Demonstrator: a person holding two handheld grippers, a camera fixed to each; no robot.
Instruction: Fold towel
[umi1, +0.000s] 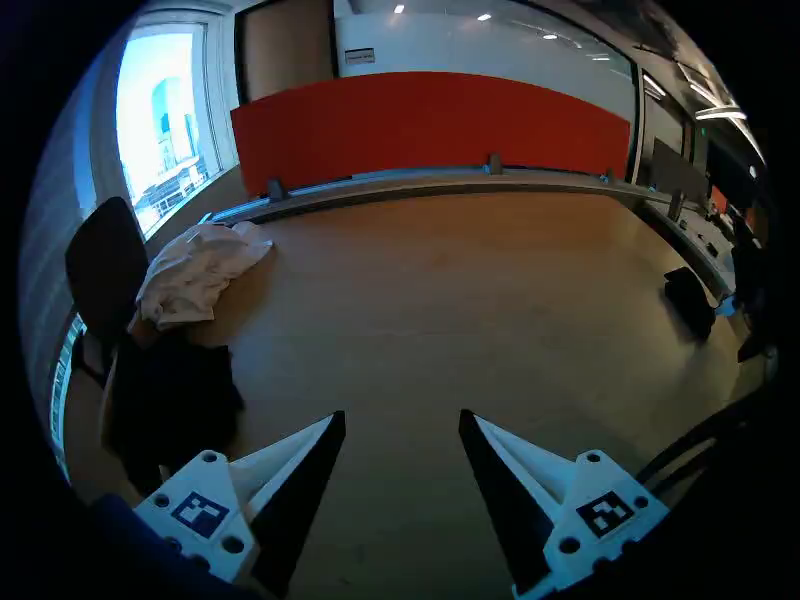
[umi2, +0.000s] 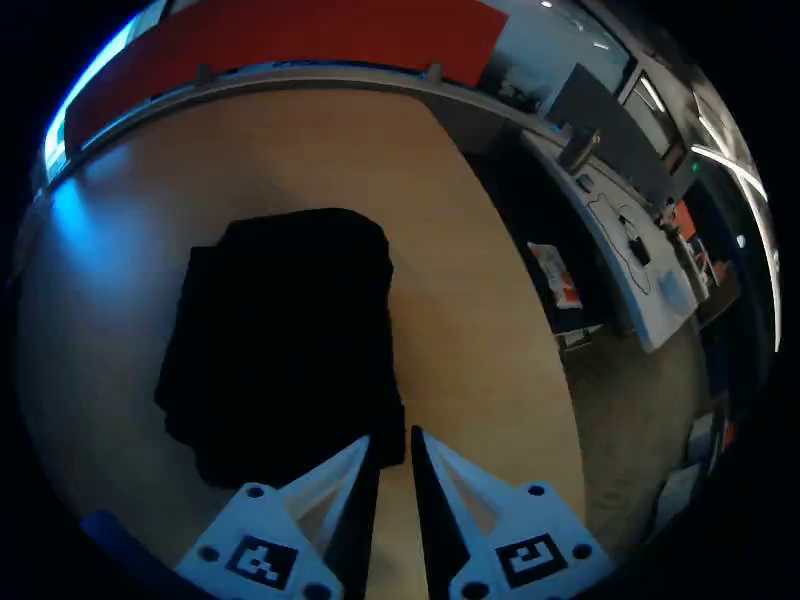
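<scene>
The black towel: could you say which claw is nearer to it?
Right. The right claw is at the black towel, by its near edge; the left claw is apart, beside it.

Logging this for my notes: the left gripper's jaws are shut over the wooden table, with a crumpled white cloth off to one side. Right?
Not quite: the left gripper view shows the left gripper with its jaws wide open, bare wooden table between them. The crumpled white cloth does lie off to one side.
</scene>
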